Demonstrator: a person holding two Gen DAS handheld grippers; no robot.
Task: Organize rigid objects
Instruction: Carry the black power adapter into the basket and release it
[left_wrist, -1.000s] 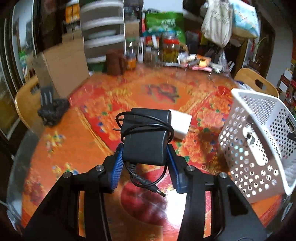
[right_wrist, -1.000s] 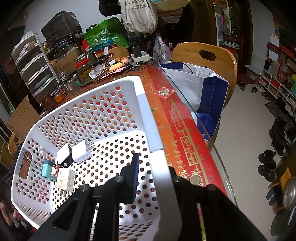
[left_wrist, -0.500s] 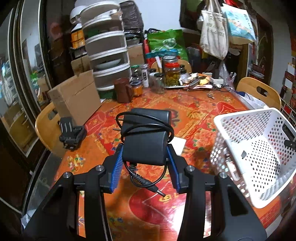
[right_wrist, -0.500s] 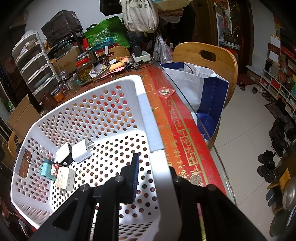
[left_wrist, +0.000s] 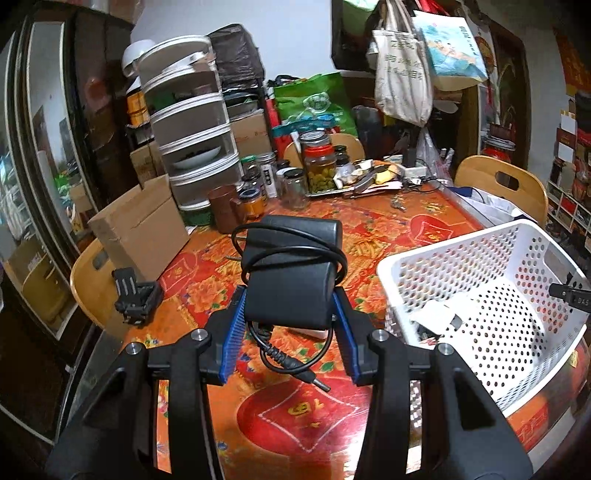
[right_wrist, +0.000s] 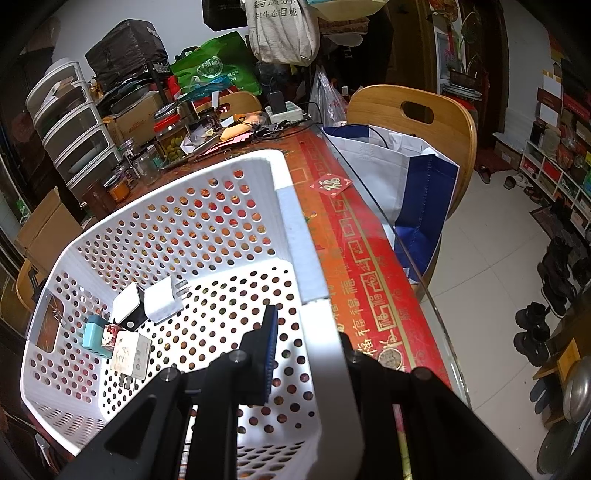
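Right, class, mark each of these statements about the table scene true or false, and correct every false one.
1. The left gripper holds a black power adapter wrapped in its cable. True.
2. The white basket is empty. False: several small chargers lie in it.
3. The right gripper clamps the basket's rim. True.
4. The adapter's plug end rests inside the basket. False: the cable plug dangles below the adapter, above the tablecloth.
5. A wooden chair stands beside the table. True.

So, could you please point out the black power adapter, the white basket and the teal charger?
black power adapter (left_wrist: 291, 291): left wrist view, front face.
white basket (right_wrist: 295, 225): right wrist view, right rim.
teal charger (right_wrist: 95, 335): right wrist view, top face.
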